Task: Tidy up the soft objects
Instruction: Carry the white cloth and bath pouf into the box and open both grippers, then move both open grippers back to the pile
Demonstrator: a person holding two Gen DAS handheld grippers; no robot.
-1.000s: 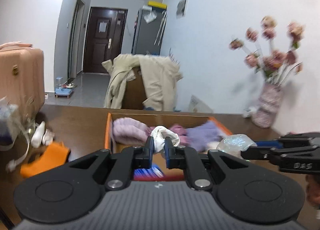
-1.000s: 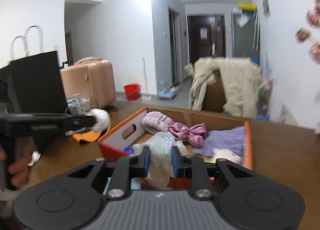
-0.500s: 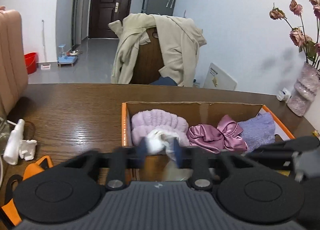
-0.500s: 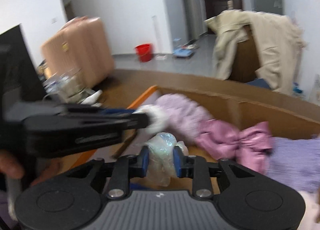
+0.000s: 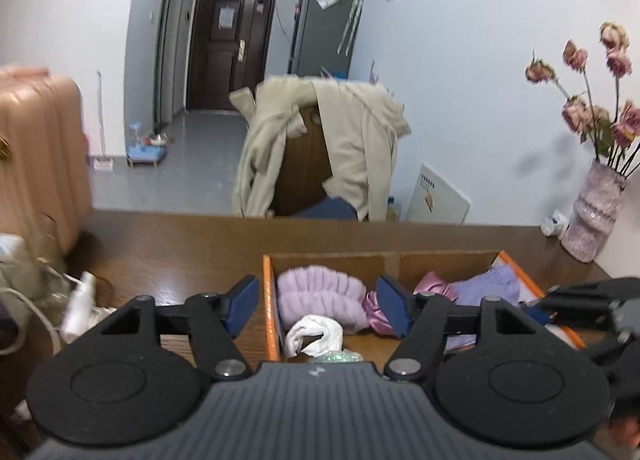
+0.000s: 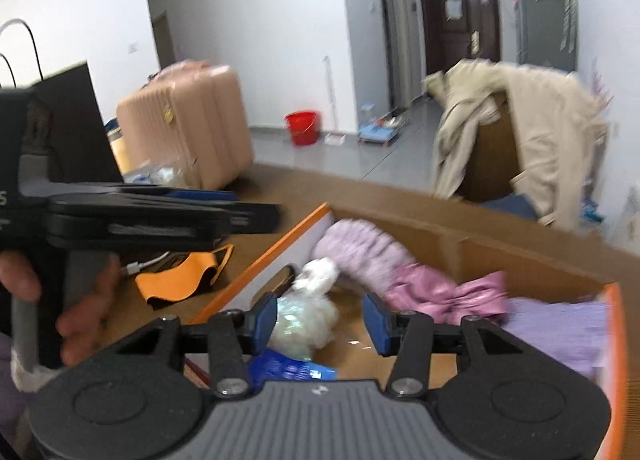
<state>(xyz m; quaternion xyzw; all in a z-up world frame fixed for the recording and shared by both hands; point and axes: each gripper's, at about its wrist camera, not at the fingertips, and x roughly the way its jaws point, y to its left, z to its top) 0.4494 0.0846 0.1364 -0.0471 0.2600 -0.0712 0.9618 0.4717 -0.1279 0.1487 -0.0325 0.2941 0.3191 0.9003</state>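
The orange-rimmed cardboard box holds a lilac fluffy headband, a pink satin bow and a purple cloth. A white cloth lies loose in the box, below my left gripper, whose jaws are opening with nothing between them. In the right wrist view my right gripper hangs over the box, jaws opening. A shimmery white bundle rests on the box floor between them, beside the left pad and free of the right one. The white cloth sits just beyond it.
On the brown table left of the box are an orange pouch, a cable and a small white bottle. A vase of flowers stands far right. A blue packet lies in the box's near corner. A hand holds the left gripper.
Both grippers have opened. The left one let go of the white cloth, the right one of the shimmery bundle; both pieces now lie in the box. Both hands shifted across the table.
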